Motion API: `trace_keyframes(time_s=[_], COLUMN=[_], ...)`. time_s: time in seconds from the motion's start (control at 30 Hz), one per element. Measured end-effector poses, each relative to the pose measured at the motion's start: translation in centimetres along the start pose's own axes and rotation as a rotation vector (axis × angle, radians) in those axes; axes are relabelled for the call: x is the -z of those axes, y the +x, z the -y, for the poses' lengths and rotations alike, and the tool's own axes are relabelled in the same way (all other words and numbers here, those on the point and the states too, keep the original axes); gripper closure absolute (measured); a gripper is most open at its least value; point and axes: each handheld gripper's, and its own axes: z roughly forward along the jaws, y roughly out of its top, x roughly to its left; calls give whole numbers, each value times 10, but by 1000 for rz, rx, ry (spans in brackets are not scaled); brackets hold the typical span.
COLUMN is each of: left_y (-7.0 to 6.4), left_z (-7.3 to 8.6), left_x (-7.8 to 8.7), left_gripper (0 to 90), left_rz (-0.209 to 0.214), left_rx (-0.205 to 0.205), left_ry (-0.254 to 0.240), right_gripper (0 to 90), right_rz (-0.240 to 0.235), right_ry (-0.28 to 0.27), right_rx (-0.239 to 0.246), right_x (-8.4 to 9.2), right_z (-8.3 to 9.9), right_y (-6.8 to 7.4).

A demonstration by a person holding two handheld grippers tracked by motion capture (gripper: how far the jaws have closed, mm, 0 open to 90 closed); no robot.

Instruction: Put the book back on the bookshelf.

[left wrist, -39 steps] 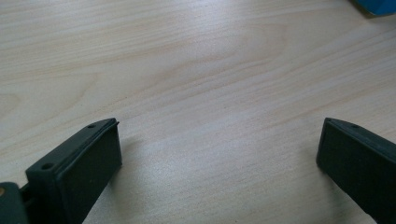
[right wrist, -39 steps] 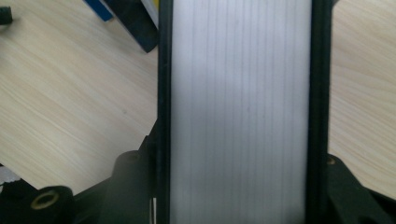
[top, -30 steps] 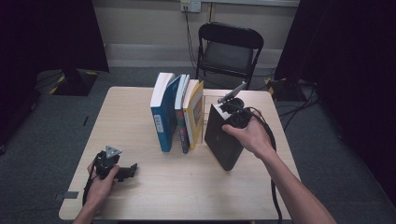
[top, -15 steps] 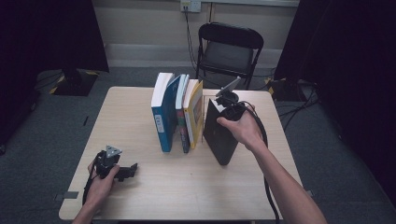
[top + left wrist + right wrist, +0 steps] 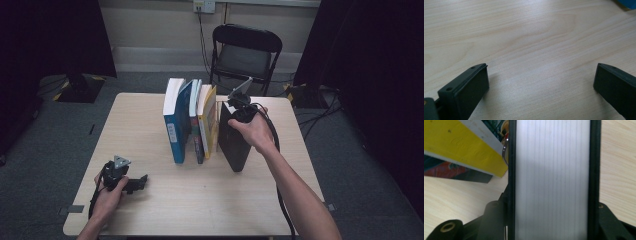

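Observation:
A thick black book [image 5: 232, 142] stands upright on the wooden table [image 5: 150, 125], just right of a row of standing books: a blue one [image 5: 175, 125], a thin one and a yellow one [image 5: 209, 122]. My right gripper [image 5: 235, 107] clamps the black book from above. In the right gripper view its white page edge [image 5: 552, 177] runs between both jaws, with the yellow book [image 5: 461, 147] to its left. My left gripper [image 5: 142, 181] rests low at the table's front left, open, with bare wood between its jaws [image 5: 539, 82].
A black folding chair [image 5: 245, 55] stands behind the table's far edge. Cables run over the grey floor at right. Dark curtains hang on both sides. A blue corner [image 5: 627, 3] shows at the top right of the left gripper view.
My right gripper has carried the black book leftward, closing the gap to the yellow book. The left hand has stayed where it was.

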Motion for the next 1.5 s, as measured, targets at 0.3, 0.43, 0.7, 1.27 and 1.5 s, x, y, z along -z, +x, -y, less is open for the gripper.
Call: trace_keyframes(time_s=[0.3, 0.43, 0.7, 1.27, 1.5], left_y=[0, -1, -1, -1, -1], left_z=[-1, -2, -4, -4, -4], left_x=[-1, -2, -4, -4, -4], left_gripper=[0, 0, 0, 0, 0], left_rz=[3, 5, 7, 12, 11], left_rx=[-7, -8, -15, -17, -17], left_ry=[2, 0, 2, 0, 0], right_gripper=[536, 536, 535, 535, 535], right_rz=[7, 12, 19, 49, 47], right_ry=[-2, 3, 4, -3, -1], right_rx=[-17, -22, -39, -68, -72], right_x=[-3, -7, -10, -17, -16], right_z=[-14, -21, -34, -59, -64], right_y=[-3, -4, -5, -5, -6])
